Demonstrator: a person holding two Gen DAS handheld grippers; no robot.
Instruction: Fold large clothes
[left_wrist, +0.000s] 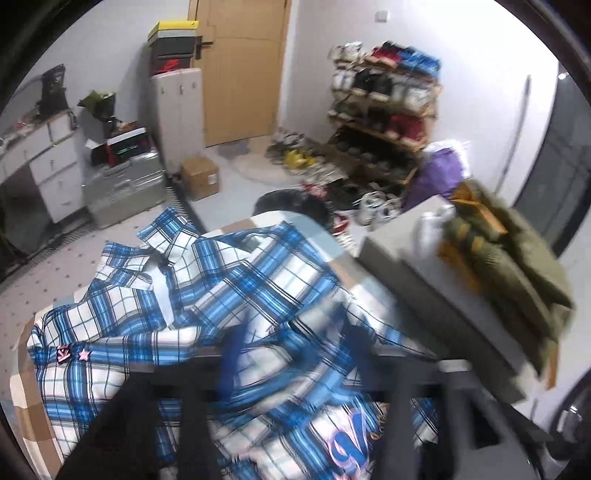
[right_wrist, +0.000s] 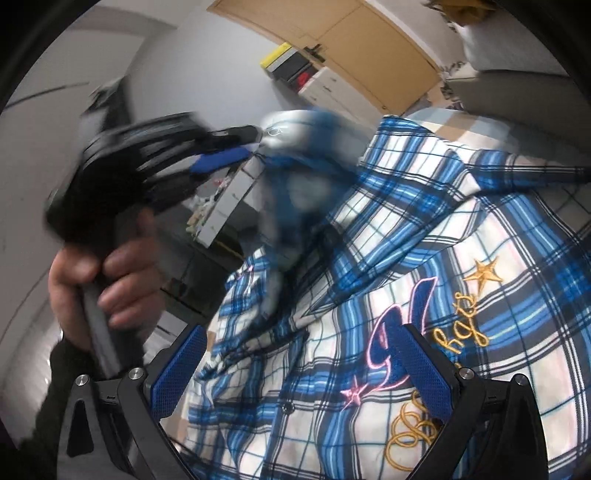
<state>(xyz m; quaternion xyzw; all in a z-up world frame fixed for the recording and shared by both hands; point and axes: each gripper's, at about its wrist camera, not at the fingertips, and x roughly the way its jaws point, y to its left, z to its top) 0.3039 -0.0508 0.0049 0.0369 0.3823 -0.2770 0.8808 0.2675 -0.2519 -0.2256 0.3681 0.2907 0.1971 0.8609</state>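
A blue and white plaid shirt (left_wrist: 207, 295) with pink and gold embroidery lies crumpled on a checked bed cover (left_wrist: 26, 384). It fills the right wrist view (right_wrist: 424, 229) too. My left gripper (left_wrist: 291, 332) is blurred by motion, low over the shirt; its jaws look apart. In the right wrist view the left gripper (right_wrist: 243, 144) is held by a hand at the left, its tips at a lifted, blurred fold of shirt. My right gripper (right_wrist: 299, 347) is open, blue pads either side of the shirt front near the pink letter.
A grey box (left_wrist: 417, 258) with an olive garment (left_wrist: 509, 251) on it stands right of the shirt. Beyond the bed are a shoe rack (left_wrist: 384, 96), a wooden door (left_wrist: 240, 66), a cardboard box (left_wrist: 199, 177), a silver case (left_wrist: 122, 188) and white drawers (left_wrist: 51, 162).
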